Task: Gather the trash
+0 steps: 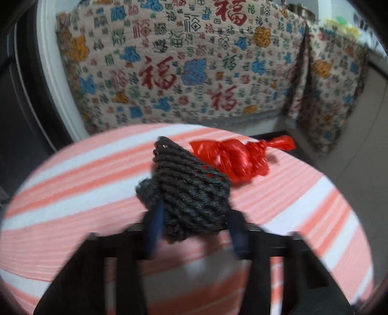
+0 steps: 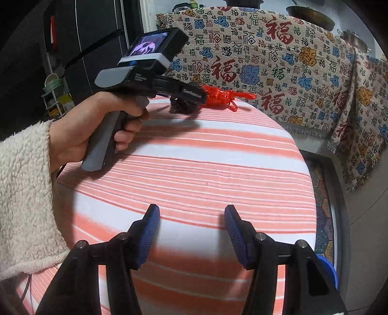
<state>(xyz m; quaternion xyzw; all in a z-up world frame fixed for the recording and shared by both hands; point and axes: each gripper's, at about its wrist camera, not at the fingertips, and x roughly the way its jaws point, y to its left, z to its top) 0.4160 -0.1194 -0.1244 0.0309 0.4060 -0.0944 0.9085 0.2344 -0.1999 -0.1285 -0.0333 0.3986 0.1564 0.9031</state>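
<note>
- The right tongs (image 2: pixel 192 232) hang nearest, over the bare near part of the striped table (image 2: pixel 194 169), their blue pads spread wide with nothing between them.
- Farther along the table, the person's left hand (image 2: pixel 97 126) grips the handle of the left tongs (image 1: pixel 194 218), which sit against the black rope bundle (image 1: pixel 191 186). The bundle fills the gap between the pads, and it looks clamped; the left view is blurred, so whether it is lifted off the cloth cannot be told.
- Just beyond the rope bundle, touching or almost touching its far right side, lies the red plastic bag (image 1: pixel 232 157), crumpled and knotted, near the table's far edge.
- Beyond the table hangs a patterned blanket (image 2: pixel 278 60) over furniture, with pots (image 2: pixel 310 17) on top behind it.
- Step in hand, as I judge it: the first piece of trash is being picked up by the left tongs. No bin shows clearly in either view, so where it goes is unknown.
- The next move calls for carrying the rope bundle clear without dragging the bag along, while the right tongs reach past it to the red plastic bag and close on its knotted bulk.
- Count: two tongs, one rope bundle, one red plastic bag, so two pieces of trash on the table.
</note>
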